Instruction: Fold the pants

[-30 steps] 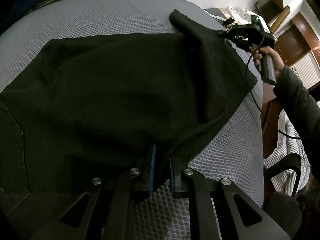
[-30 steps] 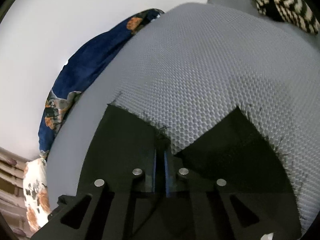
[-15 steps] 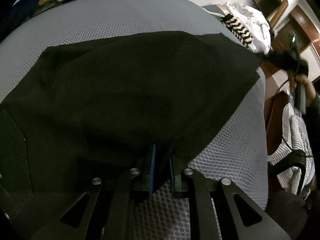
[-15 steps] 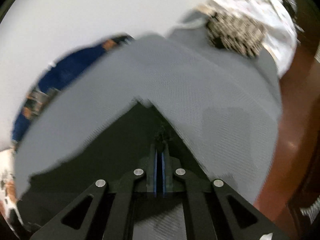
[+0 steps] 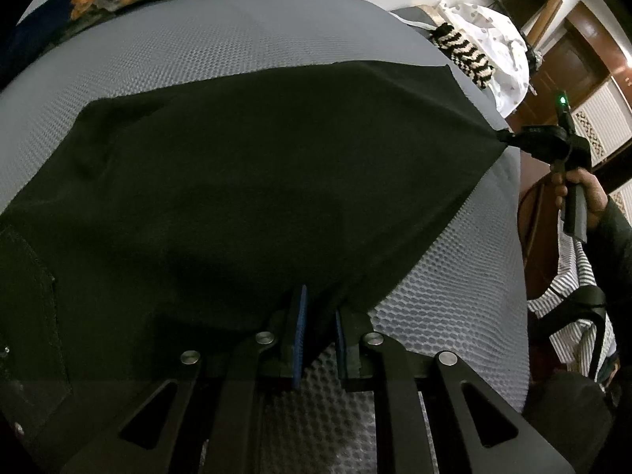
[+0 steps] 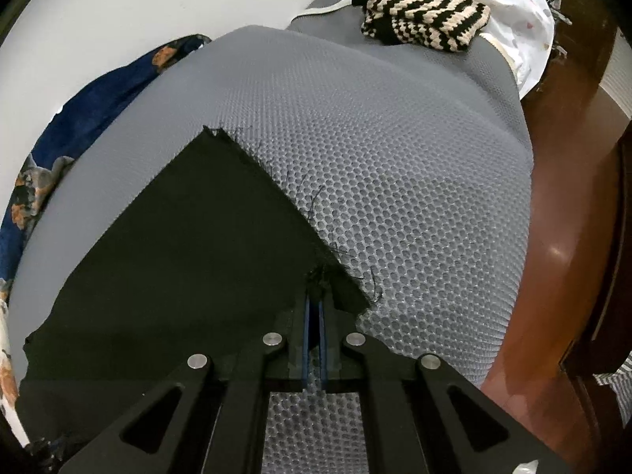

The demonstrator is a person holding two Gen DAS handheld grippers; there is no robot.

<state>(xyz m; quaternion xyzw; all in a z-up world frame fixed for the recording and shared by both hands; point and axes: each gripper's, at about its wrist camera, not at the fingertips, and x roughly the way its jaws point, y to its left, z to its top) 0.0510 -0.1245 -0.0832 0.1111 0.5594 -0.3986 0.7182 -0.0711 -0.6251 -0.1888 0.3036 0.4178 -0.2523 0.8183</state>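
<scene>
Where the left wrist view looks down, the black pants (image 5: 245, 181) lie spread across the grey mesh mattress (image 5: 221, 35), and the left gripper (image 5: 319, 318) is clenched on their near edge. At the far right the right gripper (image 5: 507, 138) pinches a corner out past the mattress edge, pulled taut.

In the right wrist view, the right gripper (image 6: 315, 308) is clamped on a frayed hem corner. Only threads and a thin edge sit between the pads, so a harder pull could slip it free and the cloth would slacken into wrinkles.
</scene>
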